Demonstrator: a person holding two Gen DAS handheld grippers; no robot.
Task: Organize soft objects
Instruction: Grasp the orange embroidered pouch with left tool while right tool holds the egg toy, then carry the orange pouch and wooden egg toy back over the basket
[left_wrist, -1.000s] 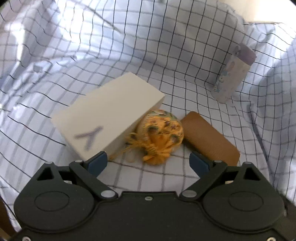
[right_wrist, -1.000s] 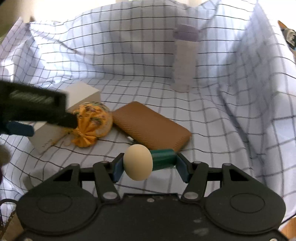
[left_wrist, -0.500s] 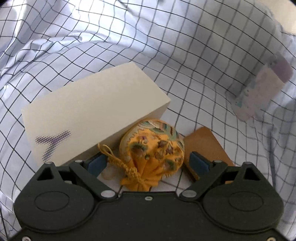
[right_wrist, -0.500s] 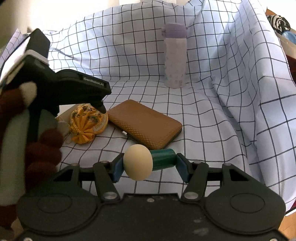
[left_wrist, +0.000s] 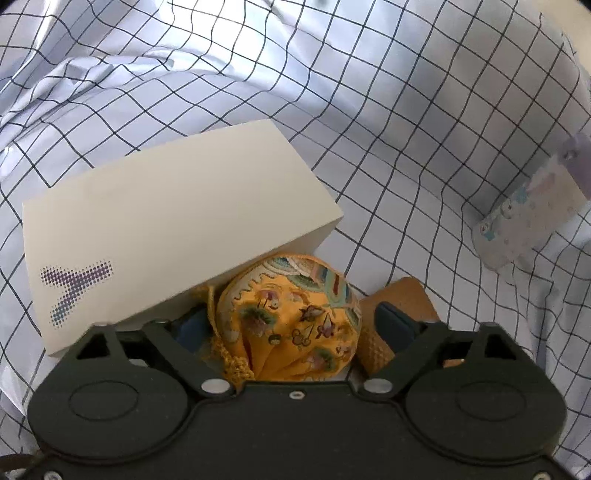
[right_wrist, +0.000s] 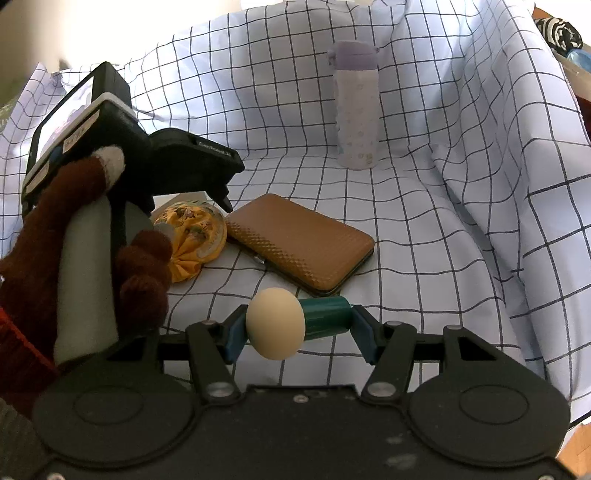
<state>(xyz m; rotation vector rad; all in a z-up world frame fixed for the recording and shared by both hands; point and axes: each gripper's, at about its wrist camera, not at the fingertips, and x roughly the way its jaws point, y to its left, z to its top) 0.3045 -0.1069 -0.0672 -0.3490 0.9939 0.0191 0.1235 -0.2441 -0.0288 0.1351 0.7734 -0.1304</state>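
An orange patterned drawstring pouch (left_wrist: 291, 317) lies on the checked cloth against a white box (left_wrist: 166, 221). My left gripper (left_wrist: 291, 325) is open with the pouch between its blue pads; I cannot tell if they touch it. In the right wrist view the left gripper (right_wrist: 218, 199) hangs over the pouch (right_wrist: 192, 232). My right gripper (right_wrist: 295, 328) is shut on a toy (right_wrist: 295, 323) with a cream round head and a green cylinder body, held above the cloth.
A brown textured wallet (right_wrist: 299, 242) lies right of the pouch, and shows in the left wrist view (left_wrist: 402, 299). A lilac-capped bottle (right_wrist: 356, 107) stands at the back. The checked cloth (right_wrist: 443, 229) rises in folds at the back and right.
My left gripper has moved forward and down until the pouch sits between its open fingers. My right gripper has stayed shut on the toy and hardly moved.
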